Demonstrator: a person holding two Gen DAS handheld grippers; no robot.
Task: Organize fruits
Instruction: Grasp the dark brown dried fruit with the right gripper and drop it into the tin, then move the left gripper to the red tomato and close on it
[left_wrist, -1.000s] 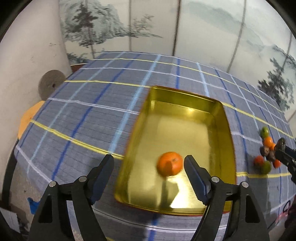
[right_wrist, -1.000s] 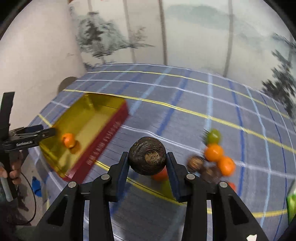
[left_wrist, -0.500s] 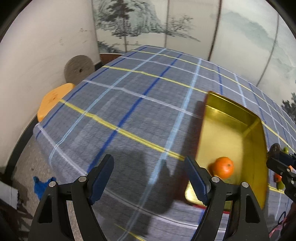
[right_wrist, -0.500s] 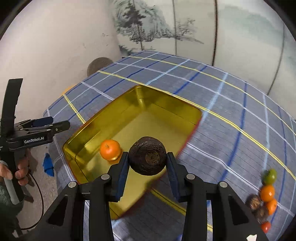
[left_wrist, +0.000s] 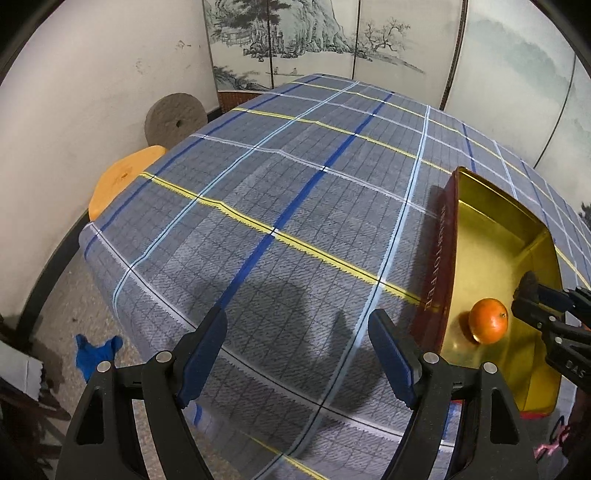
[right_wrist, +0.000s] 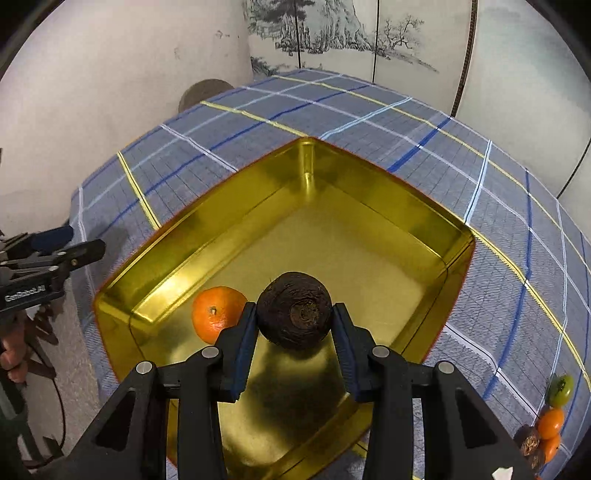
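Observation:
My right gripper (right_wrist: 294, 326) is shut on a dark brown round fruit (right_wrist: 294, 309) and holds it above the gold tin tray (right_wrist: 373, 192). An orange mandarin (right_wrist: 216, 314) lies in the tray's near left corner, just left of the held fruit. In the left wrist view my left gripper (left_wrist: 297, 354) stands open over bare plaid cloth, left of the tray (left_wrist: 495, 229); nothing is between its fingers. There the mandarin (left_wrist: 488, 320) and the right gripper (left_wrist: 543, 310) show at the right edge. Several loose fruits (right_wrist: 546, 424), green, orange and brown, lie on the cloth at the lower right.
A plaid tablecloth (left_wrist: 295, 184) covers the table, whose edge falls away at the left. An orange stool (left_wrist: 122, 177) and a grey stone disc (left_wrist: 175, 118) stand by the white wall. A painted folding screen (left_wrist: 332, 40) backs the table. A blue rag (left_wrist: 98, 354) lies on the floor.
My right gripper carried the brown fruit leftward from the fruit pile to above the tray. My left gripper moved left off the tray, away from the mandarin, and stayed open.

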